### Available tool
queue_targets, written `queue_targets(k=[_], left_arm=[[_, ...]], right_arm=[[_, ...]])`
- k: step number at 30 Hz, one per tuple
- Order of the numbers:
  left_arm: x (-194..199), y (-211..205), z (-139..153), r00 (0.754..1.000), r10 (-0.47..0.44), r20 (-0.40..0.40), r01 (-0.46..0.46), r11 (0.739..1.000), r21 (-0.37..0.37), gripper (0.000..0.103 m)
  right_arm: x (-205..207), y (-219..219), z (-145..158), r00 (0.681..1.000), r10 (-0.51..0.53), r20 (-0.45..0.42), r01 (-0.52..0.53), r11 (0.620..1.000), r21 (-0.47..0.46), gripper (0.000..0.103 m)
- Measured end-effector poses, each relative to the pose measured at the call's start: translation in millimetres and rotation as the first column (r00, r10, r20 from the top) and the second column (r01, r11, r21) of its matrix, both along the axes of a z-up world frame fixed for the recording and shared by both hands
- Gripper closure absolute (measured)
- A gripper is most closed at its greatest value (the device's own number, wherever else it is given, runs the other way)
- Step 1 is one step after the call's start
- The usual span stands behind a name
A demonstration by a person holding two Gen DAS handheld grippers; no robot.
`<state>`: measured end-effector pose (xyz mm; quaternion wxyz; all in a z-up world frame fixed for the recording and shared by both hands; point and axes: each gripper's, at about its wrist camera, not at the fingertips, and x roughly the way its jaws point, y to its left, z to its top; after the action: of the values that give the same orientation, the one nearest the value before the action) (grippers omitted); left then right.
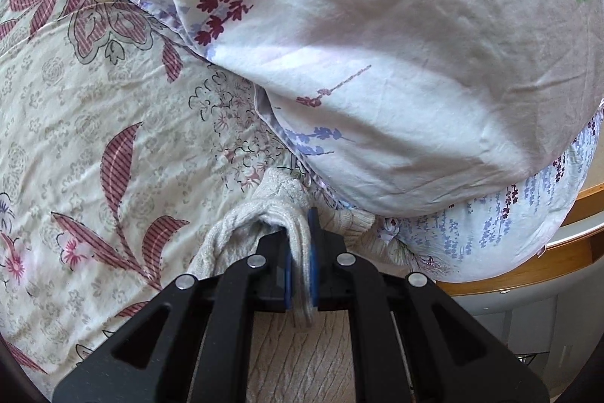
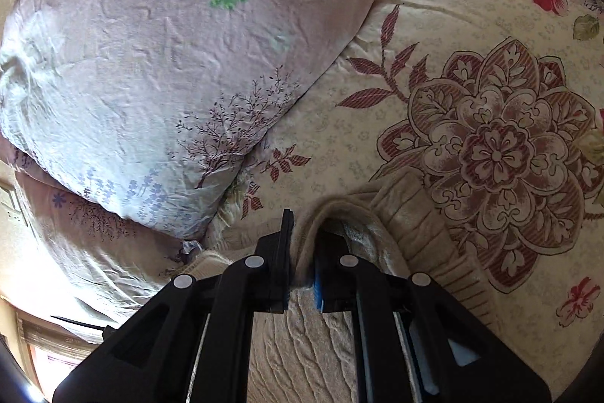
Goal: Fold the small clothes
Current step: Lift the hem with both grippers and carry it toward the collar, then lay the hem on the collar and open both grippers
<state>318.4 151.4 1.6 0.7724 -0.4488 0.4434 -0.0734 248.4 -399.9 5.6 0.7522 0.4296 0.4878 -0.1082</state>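
Observation:
A beige knitted garment (image 1: 264, 210) lies on a flowered bedspread (image 1: 94, 123). My left gripper (image 1: 301, 252) is shut on a fold of its knit, which bunches up between the blue pads and hangs down below them. In the right wrist view the same beige garment (image 2: 407, 214), with a ribbed hem, lies on the bedspread (image 2: 472, 70). My right gripper (image 2: 302, 252) is shut on another raised fold of it. The garment's lower part runs under both grippers and is mostly hidden by them.
A large pale pillow (image 1: 377, 44) with purple flower sprigs lies just beyond the garment, on a second pillow (image 1: 509, 225). It also shows in the right wrist view (image 2: 151, 63). A wooden bed frame (image 1: 566, 252) and pale floor lie at the right.

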Motion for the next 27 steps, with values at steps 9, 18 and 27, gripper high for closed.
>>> queue_targets(k=[9, 18, 27], left_arm=[[3.6, -7.6, 19.3, 0.999, 0.01, 0.03, -0.011, 1.0, 0.016, 0.054], [-21.9, -42.3, 78.5, 0.976, -0.114, 0.183, 0.049, 0.944, 0.327, 0.016], [-27.6, -102.4, 32.0, 0.95, -0.313, 0.0, 0.279, 0.847, 0.452, 0.015]], right_arm=[[9.7, 14.2, 15.4, 1.0, -0.007, -0.013, 0.005, 0.995, -0.101, 0.049], [-0.3, 61.8, 62.8, 0.983, 0.176, 0.059, -0.146, 0.928, -0.344, 0.018], [-13.2, 115.3, 16.2, 0.903, 0.375, -0.212, -0.431, 0.787, -0.442, 0.017]])
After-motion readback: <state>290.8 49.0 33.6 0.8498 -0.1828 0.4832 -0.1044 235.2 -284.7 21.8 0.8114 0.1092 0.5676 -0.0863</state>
